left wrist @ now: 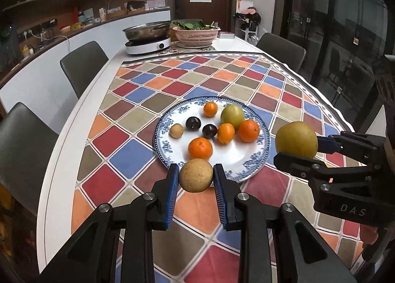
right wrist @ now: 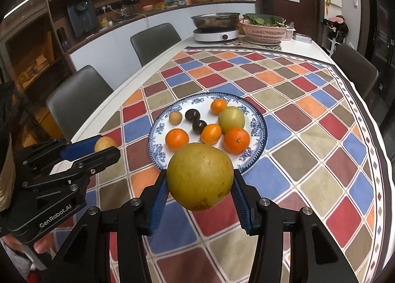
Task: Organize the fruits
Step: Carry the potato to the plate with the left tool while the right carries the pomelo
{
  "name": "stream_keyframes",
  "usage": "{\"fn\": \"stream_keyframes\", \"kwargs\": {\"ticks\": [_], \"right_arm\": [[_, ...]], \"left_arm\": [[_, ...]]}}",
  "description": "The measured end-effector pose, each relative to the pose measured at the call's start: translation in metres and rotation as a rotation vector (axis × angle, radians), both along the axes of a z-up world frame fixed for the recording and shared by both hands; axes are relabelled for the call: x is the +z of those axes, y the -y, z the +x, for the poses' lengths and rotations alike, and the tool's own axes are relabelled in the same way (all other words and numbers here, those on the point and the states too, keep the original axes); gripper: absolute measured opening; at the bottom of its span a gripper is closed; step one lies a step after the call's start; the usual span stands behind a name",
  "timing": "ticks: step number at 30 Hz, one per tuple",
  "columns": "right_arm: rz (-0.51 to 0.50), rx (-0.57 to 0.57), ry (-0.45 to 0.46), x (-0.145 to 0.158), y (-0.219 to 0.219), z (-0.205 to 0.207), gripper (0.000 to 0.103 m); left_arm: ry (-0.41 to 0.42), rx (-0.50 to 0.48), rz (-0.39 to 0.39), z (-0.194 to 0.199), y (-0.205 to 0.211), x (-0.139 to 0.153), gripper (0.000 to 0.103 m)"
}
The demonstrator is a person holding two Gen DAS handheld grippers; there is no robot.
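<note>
The left gripper (left wrist: 196, 179) squeezes a small round tan fruit (left wrist: 196, 175). The right gripper (right wrist: 199, 191) squeezes a big round yellow-green fruit (right wrist: 200, 176), near the blue-patterned white plate (right wrist: 259, 132).

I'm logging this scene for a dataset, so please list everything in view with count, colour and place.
Plate: one, white with blue pattern, on the tablecloth.
Oranges: four, orange, on the plate.
Green fruit: one, yellow-green, on the plate.
Dark fruits: two, near black, on the plate.
Small tan fruit: one, on the plate's left.
Tablecloth: one, multicoloured diamonds, covering the table.
Cooker with pan: one, white and steel, far end.
Basket of greens: one, pink, beside the cooker.
Chairs: several, dark grey, around the table.
Left gripper: shut on a tan round fruit.
Right gripper: shut on a large yellow-green fruit.
</note>
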State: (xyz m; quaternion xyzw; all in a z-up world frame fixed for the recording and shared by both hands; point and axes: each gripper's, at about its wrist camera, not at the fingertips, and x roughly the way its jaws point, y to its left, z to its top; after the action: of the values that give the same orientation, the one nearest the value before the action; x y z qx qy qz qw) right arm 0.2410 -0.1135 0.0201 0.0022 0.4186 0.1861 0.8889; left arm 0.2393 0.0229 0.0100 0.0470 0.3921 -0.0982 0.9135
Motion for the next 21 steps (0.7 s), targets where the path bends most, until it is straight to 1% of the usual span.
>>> {"fn": "stream_keyframes", "kwargs": {"ticks": [7, 13, 21], "right_arm": [[-0.014, -0.002, -0.025, -0.014, -0.014, 0.023, 0.050], [-0.031, 0.001, -0.051, -0.027, -0.022, 0.037, 0.050], [-0.039, -0.018, -0.082, -0.044, -0.025, 0.059, 0.050]], "left_arm": [[-0.009, -0.007, 0.031, 0.028, -0.011, -0.014, 0.029], [-0.019, -0.031, 0.063, 0.053, -0.012, -0.025, 0.029], [-0.048, -0.081, 0.057, 0.089, -0.007, -0.036, 0.029]]}}
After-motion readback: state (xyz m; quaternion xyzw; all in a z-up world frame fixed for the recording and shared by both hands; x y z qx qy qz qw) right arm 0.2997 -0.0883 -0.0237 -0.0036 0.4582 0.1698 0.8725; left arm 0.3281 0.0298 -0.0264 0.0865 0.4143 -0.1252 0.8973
